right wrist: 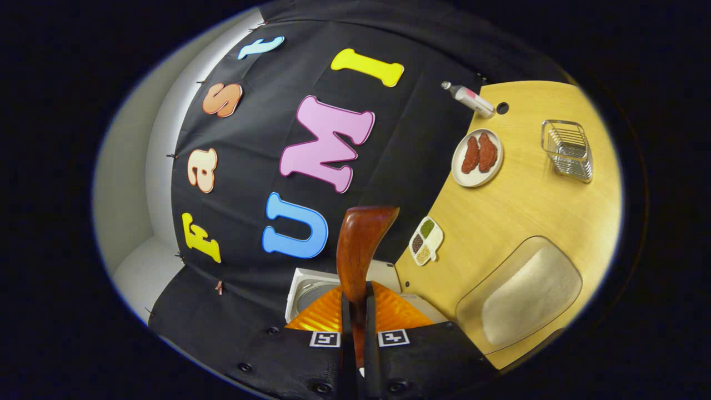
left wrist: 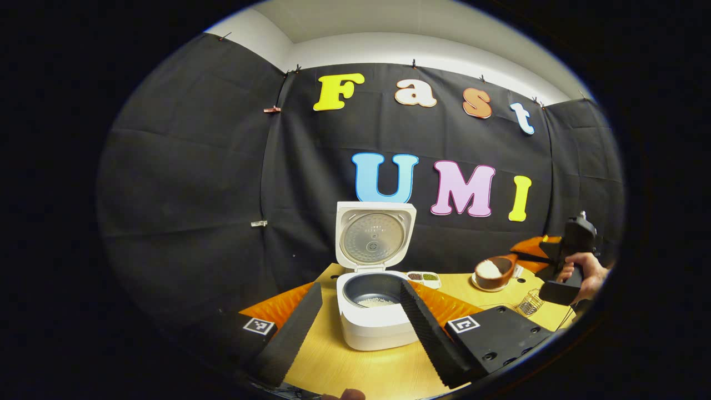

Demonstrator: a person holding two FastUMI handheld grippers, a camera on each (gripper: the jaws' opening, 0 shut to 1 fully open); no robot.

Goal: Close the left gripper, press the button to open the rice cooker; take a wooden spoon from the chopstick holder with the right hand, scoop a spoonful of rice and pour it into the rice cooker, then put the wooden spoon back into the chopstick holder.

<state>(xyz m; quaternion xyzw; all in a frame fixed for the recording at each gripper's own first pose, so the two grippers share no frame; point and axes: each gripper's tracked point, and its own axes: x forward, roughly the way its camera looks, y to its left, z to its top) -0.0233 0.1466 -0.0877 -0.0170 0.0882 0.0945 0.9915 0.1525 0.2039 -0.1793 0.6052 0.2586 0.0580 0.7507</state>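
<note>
The white rice cooker stands open on the wooden table, lid upright, with a little rice in its dark pot. My left gripper is open, its fingers flanking the cooker's front with nothing between them. To the right, a hand holds my right gripper, which is shut on the handle of a wooden spoon heaped with white rice. In the right gripper view the spoon stands up from the shut right gripper, above the cooker lid. The wire chopstick holder sits on the table.
A clear container of rice lies close to the right gripper. A small divided dish of grains, a plate with reddish food and a tube lie toward the back of the table.
</note>
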